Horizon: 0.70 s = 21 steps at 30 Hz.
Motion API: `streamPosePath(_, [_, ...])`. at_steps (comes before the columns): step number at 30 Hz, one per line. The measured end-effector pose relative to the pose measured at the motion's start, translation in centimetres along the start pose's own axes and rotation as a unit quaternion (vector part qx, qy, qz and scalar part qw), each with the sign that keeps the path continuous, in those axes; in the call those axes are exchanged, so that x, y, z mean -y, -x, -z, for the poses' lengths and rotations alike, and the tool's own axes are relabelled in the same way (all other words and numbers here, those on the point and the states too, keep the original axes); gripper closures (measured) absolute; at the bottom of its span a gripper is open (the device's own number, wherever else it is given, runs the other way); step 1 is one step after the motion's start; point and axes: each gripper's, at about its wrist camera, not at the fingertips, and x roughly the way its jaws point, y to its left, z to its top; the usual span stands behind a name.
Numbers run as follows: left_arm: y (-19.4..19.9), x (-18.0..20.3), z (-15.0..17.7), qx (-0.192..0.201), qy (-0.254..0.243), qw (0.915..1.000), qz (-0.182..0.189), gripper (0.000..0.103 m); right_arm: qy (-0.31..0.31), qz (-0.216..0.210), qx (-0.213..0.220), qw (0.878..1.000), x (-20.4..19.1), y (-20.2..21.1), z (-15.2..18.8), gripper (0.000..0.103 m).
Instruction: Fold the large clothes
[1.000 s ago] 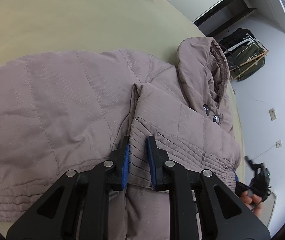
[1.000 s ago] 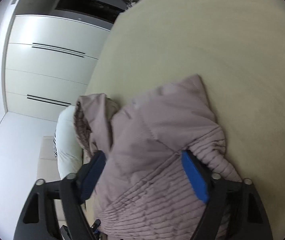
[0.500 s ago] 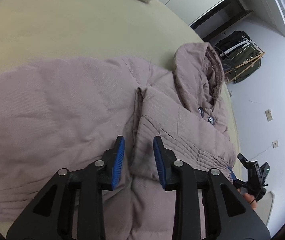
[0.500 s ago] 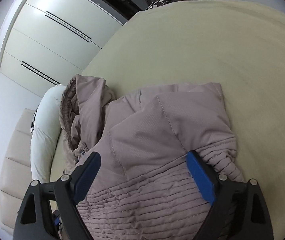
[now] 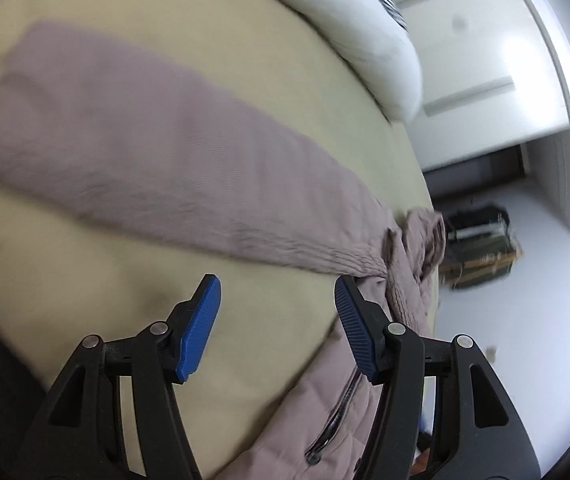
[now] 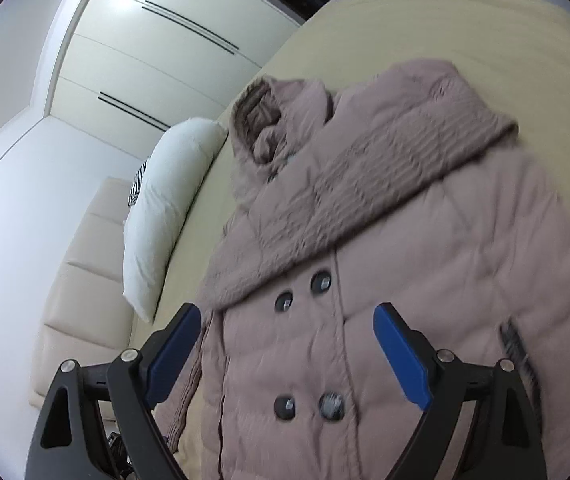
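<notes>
While the beige bed [image 5: 85, 280] fills most of both views, a mauve quilted coat [image 6: 425, 280] is seen spread flat on it, directly ahead of and beneath the right tool [image 6: 285, 360]. In the right wrist view the coat's hood [image 6: 269, 120] is pointed away from the tool, toward the white wardrobe doors [image 6: 145, 40], and one sleeve [image 6: 365, 184] is laid folded across the chest, its ribbed cuff end reaching the coat's left edge. A white pillow [image 6: 165, 200] is found to the left of the coat, beside a cream padded headboard [image 6: 81, 288]. Four dark buttons [image 6: 321, 282] are seen on the coat front, between the blue pads of the right tool, which is spread wide and holds nothing.

In the left wrist view the other sleeve [image 5: 145, 152] is stretched out flat on the bed, ahead of and to the left of the left tool [image 5: 277, 316], though it is blurred. The left tool is also held wide apart and empty, with bare bed between its pads; the coat body is seen beside and under its right finger [image 5: 355, 332].
</notes>
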Motion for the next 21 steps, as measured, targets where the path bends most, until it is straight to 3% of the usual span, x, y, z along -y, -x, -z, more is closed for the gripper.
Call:
streamPosePath(5, [1.4, -5.4, -0.1, 0.043, 0.101, 0.9938, 0.016, 0.045, -0.023, -0.013, -0.022, 0.999, -0.7, 0.4, 3.3, 0.012])
streamPosePath(9, [0.6, -8.4, -0.8, 0.080, 0.203, 0.9746, 0.050, 0.045, -0.010, -0.014, -0.009, 1.000, -1.5, 2.1, 3.8, 0.012])
streamPosePath(10, [0.3, -9.0, -0.8, 0.090, 0.233, 0.9664, 0.062, 0.045, -0.009, -0.013, -0.006, 1.000, -1.6, 2.5, 3.9, 0.012])
streamPosePath(12, [0.1, -9.3, -1.2, 0.103, 0.256, 0.9586, 0.071, 0.046, -0.014, -0.014, 0.000, 1.000, -1.5, 3.0, 3.9, 0.012])
streamPosePath(16, [-0.2, -10.2, -1.6, 0.112, 0.284, 0.9501, 0.066, 0.080, -0.021, -0.012, 0.002, 1.000, -0.8, 3.5, 4.1, 0.012])
streamPosePath(21, [0.8, -8.6, -2.3, 0.125, 0.241, 0.9613, 0.047, 0.091, -0.030, -0.011, -0.002, 0.999, 0.5, 3.7, 4.5, 0.013])
